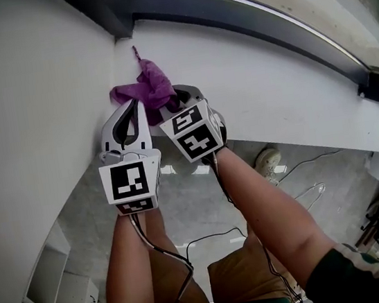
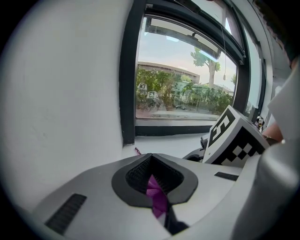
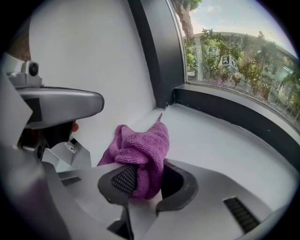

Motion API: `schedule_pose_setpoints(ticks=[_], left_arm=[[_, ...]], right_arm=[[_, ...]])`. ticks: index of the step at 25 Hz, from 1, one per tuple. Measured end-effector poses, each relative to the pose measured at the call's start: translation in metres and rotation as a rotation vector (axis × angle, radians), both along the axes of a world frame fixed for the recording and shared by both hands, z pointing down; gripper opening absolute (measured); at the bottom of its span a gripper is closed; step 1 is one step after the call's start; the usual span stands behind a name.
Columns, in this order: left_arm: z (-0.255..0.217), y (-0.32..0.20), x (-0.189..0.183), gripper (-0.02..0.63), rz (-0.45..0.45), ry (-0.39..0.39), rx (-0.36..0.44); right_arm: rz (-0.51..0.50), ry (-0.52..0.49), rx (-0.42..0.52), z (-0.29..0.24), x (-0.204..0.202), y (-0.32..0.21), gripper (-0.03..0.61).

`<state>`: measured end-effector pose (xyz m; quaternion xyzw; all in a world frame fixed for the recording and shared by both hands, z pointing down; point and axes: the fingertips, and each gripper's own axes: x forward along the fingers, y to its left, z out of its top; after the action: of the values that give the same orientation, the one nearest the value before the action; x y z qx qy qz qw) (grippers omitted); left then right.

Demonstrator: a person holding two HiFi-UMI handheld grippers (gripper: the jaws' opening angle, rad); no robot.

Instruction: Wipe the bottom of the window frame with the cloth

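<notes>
Head view: a crumpled purple microfibre cloth lies on the white window sill by the corner, at 12 o'clock from the left gripper. The right gripper is mostly hidden behind its cube.

Left gripper view: the jaws pinch a sliver of cloth; the rest is hidden.

Right gripper view: the jaws clamp the cloth's bunched end.

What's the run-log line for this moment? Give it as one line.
left gripper: shut on purple cloth | right gripper: shut on purple cloth | purple cloth: bunched, at white sill near window frame corner
</notes>
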<state>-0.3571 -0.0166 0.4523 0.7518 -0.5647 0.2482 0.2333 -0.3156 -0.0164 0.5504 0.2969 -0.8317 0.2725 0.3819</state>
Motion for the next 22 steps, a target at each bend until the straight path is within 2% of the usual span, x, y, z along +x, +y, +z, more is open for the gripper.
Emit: schedule_pose_setpoints(ticks=[5, 15, 22], left_arm=[[-0.001, 0.002, -0.002, 0.009, 0.002, -0.006, 0.001], [-0.001, 0.004, -0.006, 0.009, 0.001, -0.012, 0.003], [-0.007, 0.004, -0.011, 0.009, -0.003, -0.015, 0.01]], right_arm=[[-0.035, 0.01, -0.011, -0.001, -0.011, 0.001, 0.11], [-0.026, 0.001, -0.006, -0.002, -0.019, -0.002, 0.11], [0.014, -0.087, -0.006, -0.012, -0.016, -0.004, 0.11]])
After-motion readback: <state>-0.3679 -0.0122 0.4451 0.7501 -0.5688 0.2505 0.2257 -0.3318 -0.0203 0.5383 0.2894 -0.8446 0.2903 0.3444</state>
